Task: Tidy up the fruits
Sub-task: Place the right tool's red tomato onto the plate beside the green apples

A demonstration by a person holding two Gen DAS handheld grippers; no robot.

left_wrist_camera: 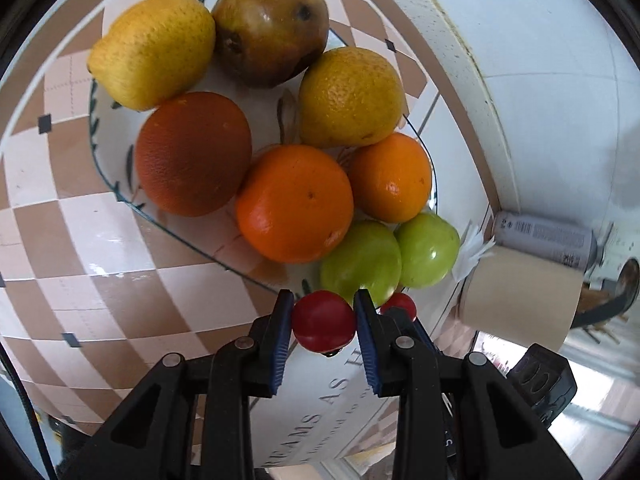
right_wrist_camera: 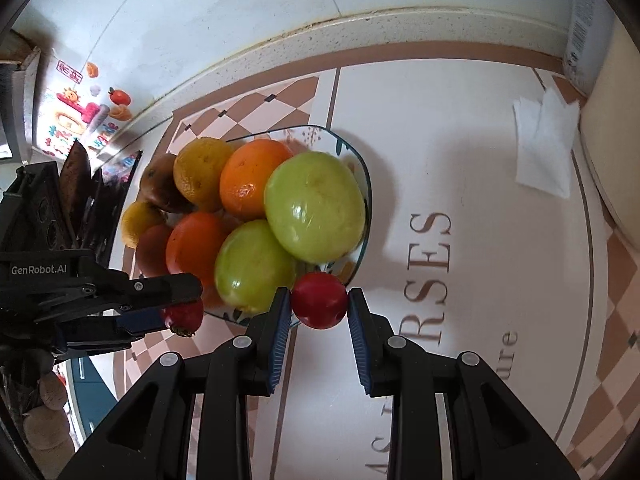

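Both hand-held grippers carry fruit at the glass plate (right_wrist_camera: 362,184). Left hand-held gripper (left_wrist_camera: 323,326) clamps a small red fruit (left_wrist_camera: 323,326) at the plate's near rim; right hand-held gripper (right_wrist_camera: 319,306) clamps another red fruit (right_wrist_camera: 319,300) just beside the green apples (right_wrist_camera: 314,206). Plate is crowded with oranges (left_wrist_camera: 294,202). Step, as I judge: placing. Next: find a gap, lower, release gently.

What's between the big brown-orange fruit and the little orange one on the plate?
A bright orange sits between the brown-orange fruit and the small orange, in the left wrist view.
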